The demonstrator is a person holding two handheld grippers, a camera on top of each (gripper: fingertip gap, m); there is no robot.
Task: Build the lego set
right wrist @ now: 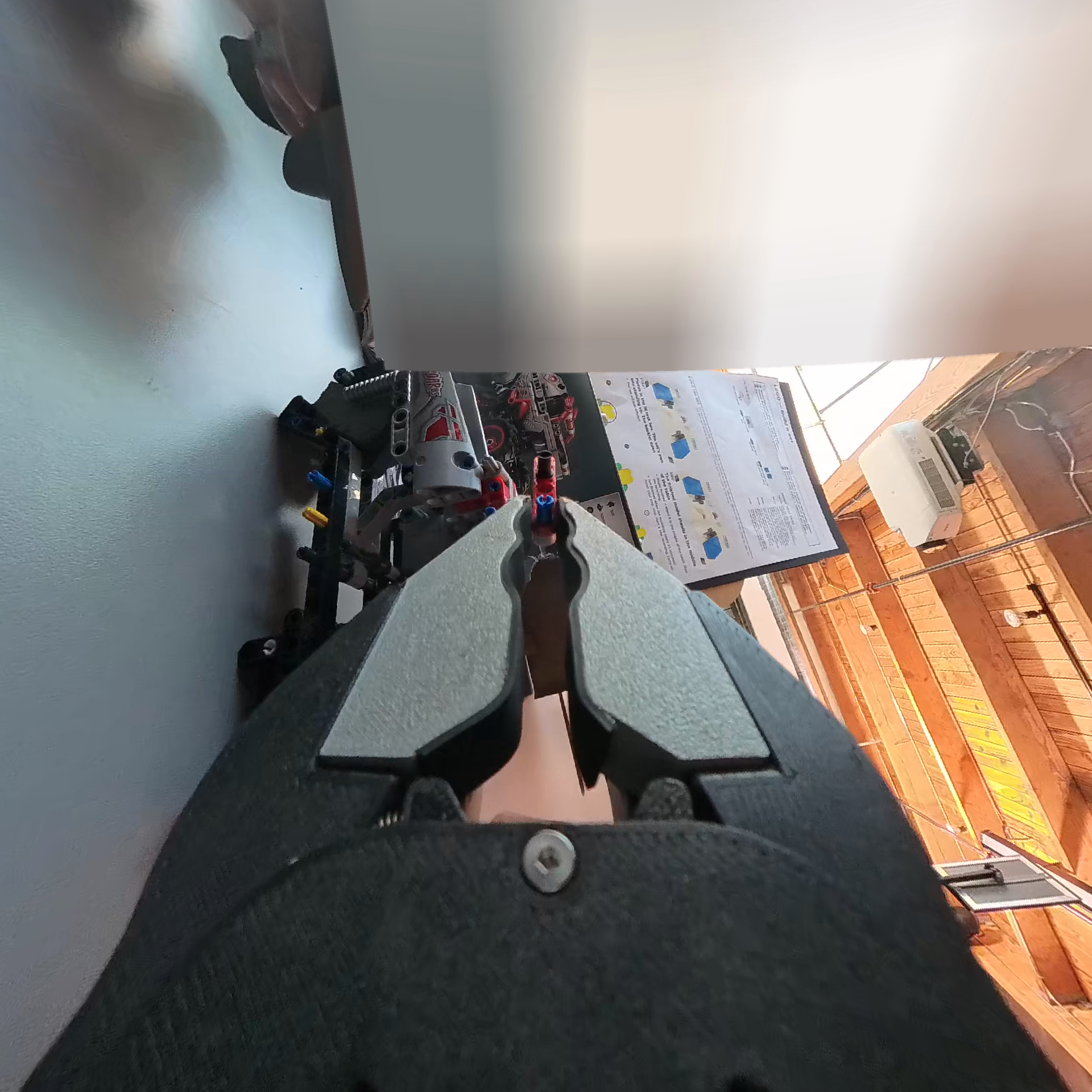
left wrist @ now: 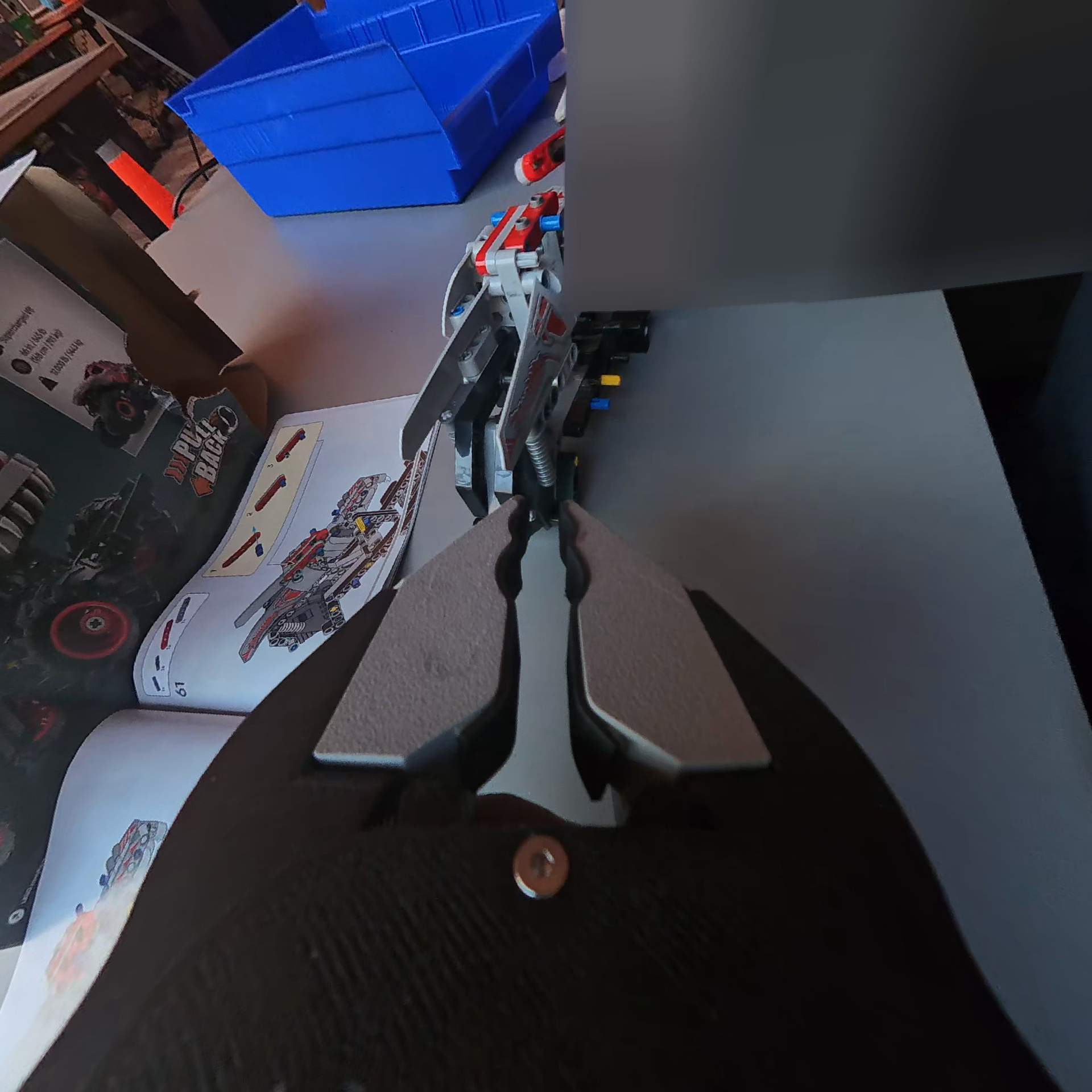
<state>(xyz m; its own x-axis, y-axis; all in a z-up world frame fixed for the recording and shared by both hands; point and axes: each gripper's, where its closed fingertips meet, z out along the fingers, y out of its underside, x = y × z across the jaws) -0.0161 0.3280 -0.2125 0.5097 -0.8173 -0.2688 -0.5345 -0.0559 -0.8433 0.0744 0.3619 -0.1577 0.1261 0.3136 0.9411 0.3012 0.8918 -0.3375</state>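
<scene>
black ribbed gripper (left wrist: 540,511), grey pads (left wrist: 437,650), silver screw (left wrist: 540,865)

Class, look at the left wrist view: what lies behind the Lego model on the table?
Behind the Lego model stands a blue bin, with a loose red piece on the table between them. The bin's inside is hidden, and a blurred patch covers everything to the right.

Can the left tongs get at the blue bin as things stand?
Probably not directly. The left tongs are closed on the base of the lego model, which stands between them and the blue bin. They would have to let go and go round it.
</scene>
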